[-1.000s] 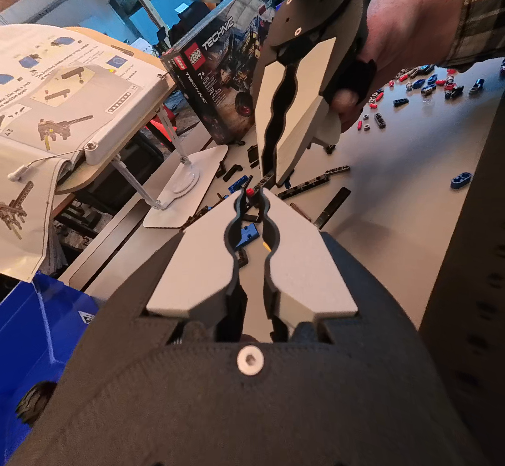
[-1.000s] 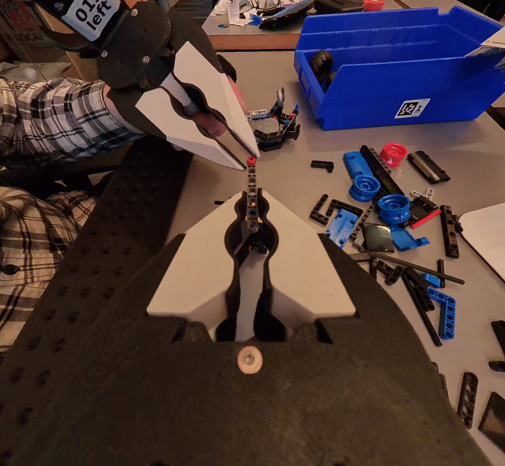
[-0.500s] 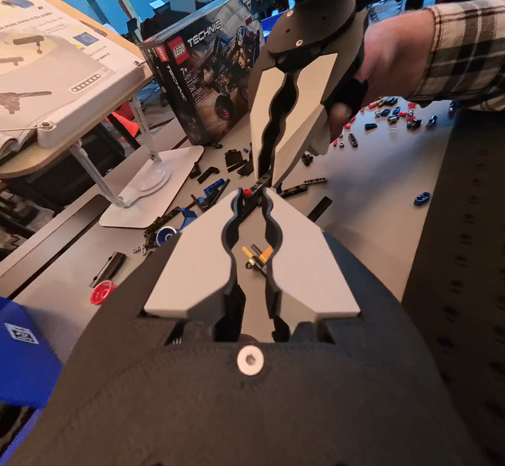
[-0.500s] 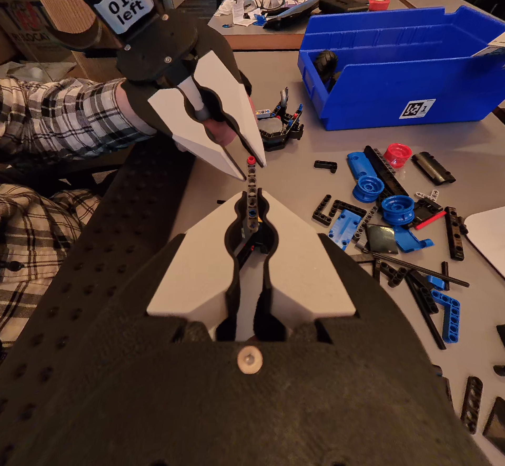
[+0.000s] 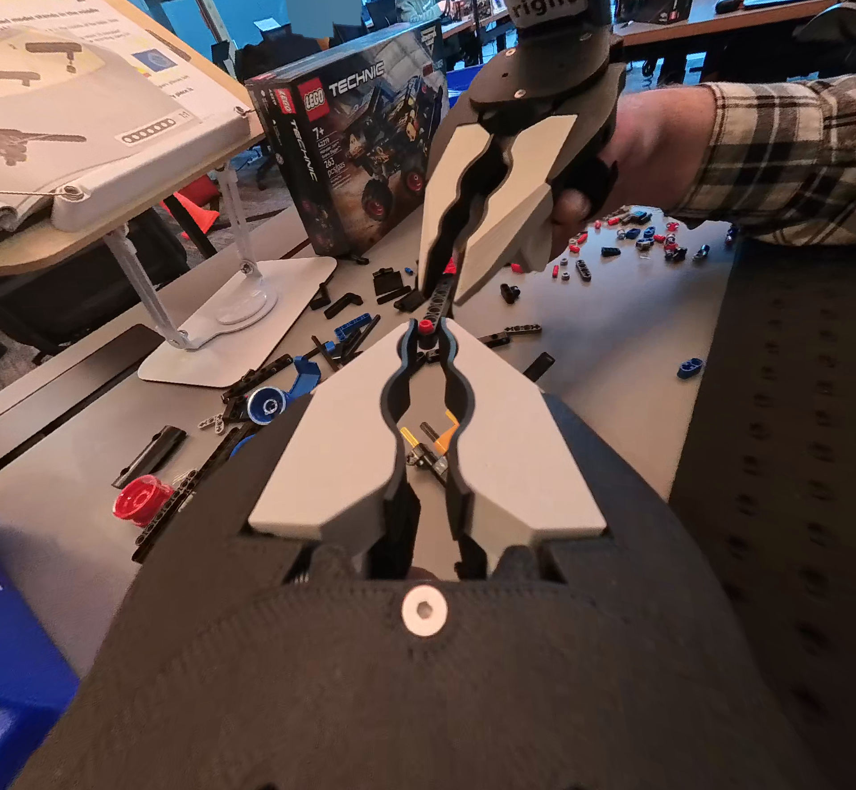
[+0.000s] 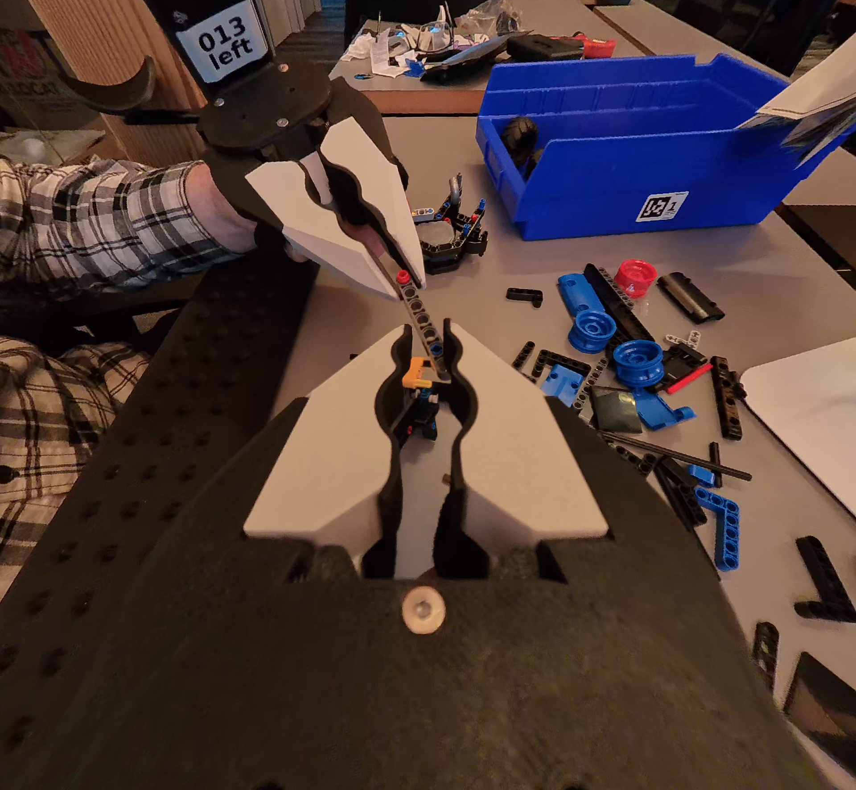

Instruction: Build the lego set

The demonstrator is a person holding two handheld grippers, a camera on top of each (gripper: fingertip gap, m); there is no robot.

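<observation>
My right gripper [image 6: 428,332] is shut on a long black holed beam [image 6: 419,313] held above the grey table [image 6: 509,258]. The beam's far end carries a red pin [image 6: 402,277]. My left gripper [image 5: 424,334] is shut on that red pin [image 5: 424,327], tip to tip with the right gripper [image 5: 440,295]; it also shows in the right wrist view [image 6: 407,290]. A small orange, black and blue sub-assembly [image 6: 417,374] shows in the gap between the right fingers, and between the left ones [image 5: 431,438]. I cannot tell whether it hangs from the beam or lies on the table.
A lego box [image 5: 352,156] and an instruction booklet on a white stand [image 5: 241,327] stand at the back. A blue bin [image 6: 648,142], a part-built black chassis [image 6: 449,235] and loose blue wheels [image 6: 593,332] and beams lie around. A black perforated mat [image 6: 185,397] borders the table.
The two grippers stay joined at the beam. The left gripper has swung so its view shows more of the box and table. The beam now leans left in the right wrist view.
</observation>
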